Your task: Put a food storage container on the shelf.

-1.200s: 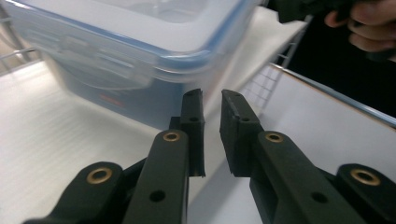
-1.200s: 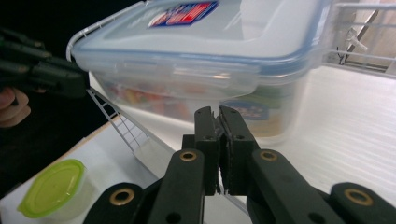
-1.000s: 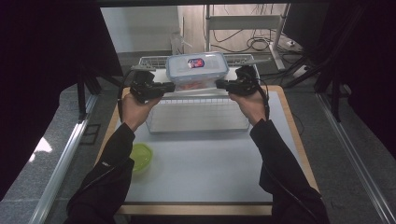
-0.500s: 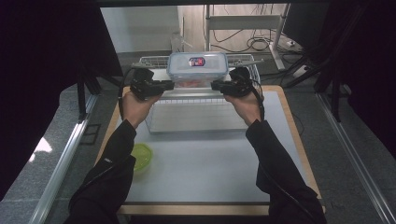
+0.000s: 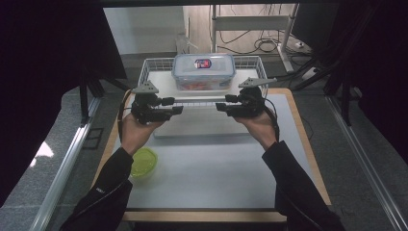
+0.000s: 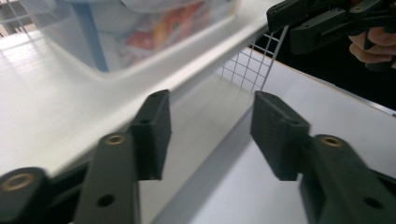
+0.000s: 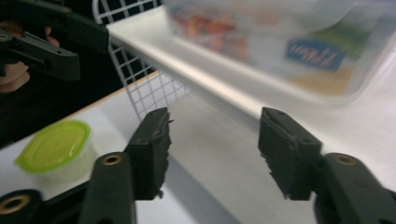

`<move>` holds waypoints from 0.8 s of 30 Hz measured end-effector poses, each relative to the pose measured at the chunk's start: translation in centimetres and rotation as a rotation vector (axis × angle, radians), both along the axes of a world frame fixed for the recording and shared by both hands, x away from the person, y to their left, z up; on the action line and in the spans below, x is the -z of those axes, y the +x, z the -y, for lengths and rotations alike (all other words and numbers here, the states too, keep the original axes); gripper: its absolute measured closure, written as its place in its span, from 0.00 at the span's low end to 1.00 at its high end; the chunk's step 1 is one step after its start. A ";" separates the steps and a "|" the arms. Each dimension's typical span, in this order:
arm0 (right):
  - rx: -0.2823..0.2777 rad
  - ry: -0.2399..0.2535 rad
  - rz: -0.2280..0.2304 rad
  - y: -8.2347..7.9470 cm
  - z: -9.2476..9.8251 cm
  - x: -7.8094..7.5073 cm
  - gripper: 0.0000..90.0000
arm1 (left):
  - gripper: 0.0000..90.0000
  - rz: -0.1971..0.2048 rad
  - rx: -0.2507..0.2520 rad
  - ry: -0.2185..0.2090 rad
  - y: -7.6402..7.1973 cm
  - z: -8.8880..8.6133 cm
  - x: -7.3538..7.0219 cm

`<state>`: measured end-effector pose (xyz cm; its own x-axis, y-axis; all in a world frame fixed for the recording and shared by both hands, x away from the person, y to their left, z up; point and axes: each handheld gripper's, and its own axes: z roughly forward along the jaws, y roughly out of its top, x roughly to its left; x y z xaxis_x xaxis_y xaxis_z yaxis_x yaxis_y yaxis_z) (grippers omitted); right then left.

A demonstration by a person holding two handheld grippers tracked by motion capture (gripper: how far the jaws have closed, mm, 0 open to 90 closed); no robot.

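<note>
Container (image 5: pixel 203 71) with the blue-clipped lid sits on the white shelf in the wire basket (image 5: pixel 154 66), at twelve o'clock on the bench (image 5: pixel 216 173). Placement looks finished. Left tool (image 5: pixel 179 109) and right tool (image 5: pixel 220 107) have just opened, gripping nothing, and only need to withdraw.

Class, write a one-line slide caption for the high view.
Both open grippers, left and right, hover before the lidded food container on a wire rack.

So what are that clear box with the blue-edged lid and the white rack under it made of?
The clear lidded box looks like glossy transparent plastic: its colourful contents show through the walls. The white rack looks like coated metal wire, going by its thin grid of bars. Its shelf seems smooth white plastic or painted metal; the look leaves that open.
</note>
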<state>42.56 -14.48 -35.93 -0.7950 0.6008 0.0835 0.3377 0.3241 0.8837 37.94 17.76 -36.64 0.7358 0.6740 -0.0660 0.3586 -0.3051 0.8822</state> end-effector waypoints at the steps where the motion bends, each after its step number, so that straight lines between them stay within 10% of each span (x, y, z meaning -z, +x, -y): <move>1: -0.006 -0.006 0.006 -0.4 0.0 0.2 0.44 | 0.45 0.007 -0.001 0.010 -0.4 0.1 0.3; 24: -0.016 -0.045 -0.050 -6.3 3.2 7.2 0.07 | 0.14 0.009 0.017 0.027 -7.6 0.1 7.6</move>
